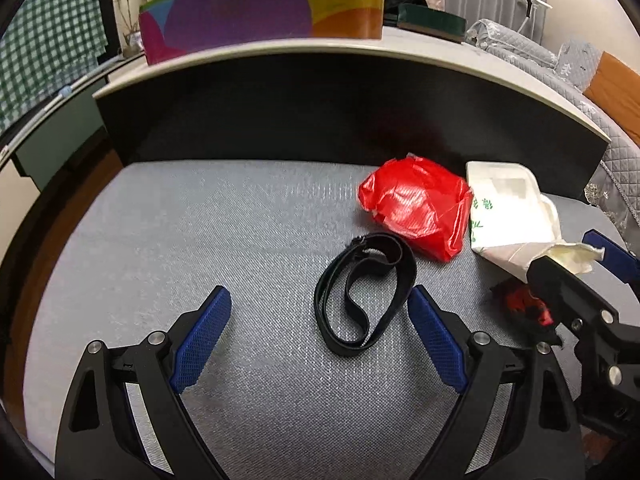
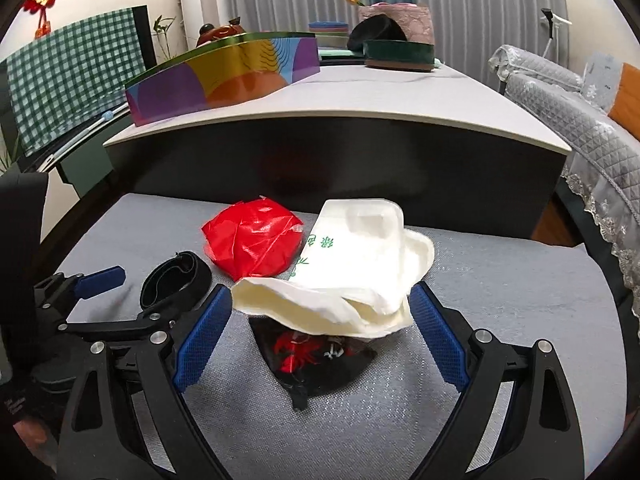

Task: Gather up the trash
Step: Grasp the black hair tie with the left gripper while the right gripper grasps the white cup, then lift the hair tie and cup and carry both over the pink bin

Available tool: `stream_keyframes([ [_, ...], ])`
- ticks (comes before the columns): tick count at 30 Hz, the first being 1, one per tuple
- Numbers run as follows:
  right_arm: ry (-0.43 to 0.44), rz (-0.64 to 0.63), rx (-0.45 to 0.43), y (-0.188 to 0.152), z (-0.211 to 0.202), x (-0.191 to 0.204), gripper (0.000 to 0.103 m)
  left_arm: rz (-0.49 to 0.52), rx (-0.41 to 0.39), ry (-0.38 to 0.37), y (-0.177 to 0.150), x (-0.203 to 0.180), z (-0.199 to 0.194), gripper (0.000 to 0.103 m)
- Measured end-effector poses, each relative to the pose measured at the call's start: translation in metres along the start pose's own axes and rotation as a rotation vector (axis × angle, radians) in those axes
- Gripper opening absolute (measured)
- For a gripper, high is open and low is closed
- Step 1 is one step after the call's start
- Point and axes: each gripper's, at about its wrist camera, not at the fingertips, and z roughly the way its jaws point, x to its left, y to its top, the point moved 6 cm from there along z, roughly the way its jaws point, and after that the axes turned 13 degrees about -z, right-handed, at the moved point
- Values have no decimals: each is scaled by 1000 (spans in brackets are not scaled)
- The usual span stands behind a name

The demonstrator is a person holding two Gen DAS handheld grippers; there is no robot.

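Grey woven seat pad [image 1: 200, 240] carries everything. On it: black strap loop [image 1: 362, 294] near centre; crumpled red plastic bag [image 1: 416, 204] at its 1 o'clock, just beside; white foam container [image 2: 360, 248] touching the bag at 3 o'clock; black-and-red wrapper [image 2: 316, 360] at the container's 6 o'clock, partly under its crushed edge.

1 red bag [image 1: 416, 206], 1 black band [image 1: 364, 292], 1 foam box [image 2: 360, 256], 1 black wrapper [image 2: 316, 356].
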Motion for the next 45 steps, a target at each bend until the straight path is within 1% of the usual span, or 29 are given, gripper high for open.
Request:
stream_keyframes([
  [1, 2, -1, 2, -1, 1, 1, 89, 0, 1, -4, 0, -1, 0, 83],
  [2, 9, -1, 9, -1, 3, 2, 89, 3, 4, -13, 0, -2, 1, 76],
  [3, 10, 0, 8, -1, 3, 2, 88, 8, 9, -21, -1, -3, 2, 68],
  [4, 18, -3, -2, 0, 2, 3, 82, 16, 16, -31, -2, -6, 2, 62],
  [5, 31, -12, -18, 2, 0, 6, 70, 22, 18, -37, -2, -7, 3, 50],
  [6, 23, -24, -30, 3, -2, 8, 67, 30, 20, -43, -3, -9, 2, 39],
  [7, 14, -35, -35, 4, -4, 10, 45, 38, 19, -44, -4, -11, 2, 33],
  [8, 22, -44, -28, 4, -3, 12, 31, 45, 13, -47, -5, -12, 1, 22],
  [9, 23, -46, -27, 4, -3, 13, 31, 47, 9, -50, -5, -13, 0, 17],
  [10, 29, -44, -36, 4, -4, 13, 28, 48, 1, -51, -4, -14, -1, 17],
  [11, 34, -41, -40, 4, -5, 12, 17, 46, -14, -55, -4, -14, -4, 12],
  [12, 35, -36, -44, 4, -6, 11, 13, 43, -25, -63, -3, -13, -6, 10],
  [13, 33, -32, -49, 5, -7, 10, 10, 42, -35, -65, -2, -13, -7, 9],
  [15, 29, -34, -77, 6, -11, 9, 8, 45, -57, -63, -1, -14, -11, 9],
  [17, 13, -59, -99, 8, -16, 11, 6, 51, -75, -63, 0, -17, -14, 8],
  [19, 2, -84, -111, 9, -20, 14, 5, 59, -83, -63, 0, -20, -16, 8],
  [23, -5, -72, -133, 16, -31, 12, 4, 65, -88, -77, 3, -22, -23, 8],
  [30, -20, -57, -157, 26, -57, 7, 2, 67, -123, -104, 9, -29, -56, 8],
  [37, -43, -48, -191, 28, -107, 2, 2, 93, -171, -131, 12, -42, -103, 8],
  [40, -56, -42, -196, 26, -130, -1, 2, 90, -167, -145, 8, -47, -123, 8],
  [45, -77, -30, -199, 12, -173, -11, 2, 120, -163, -159, -7, -64, -156, 8],
])
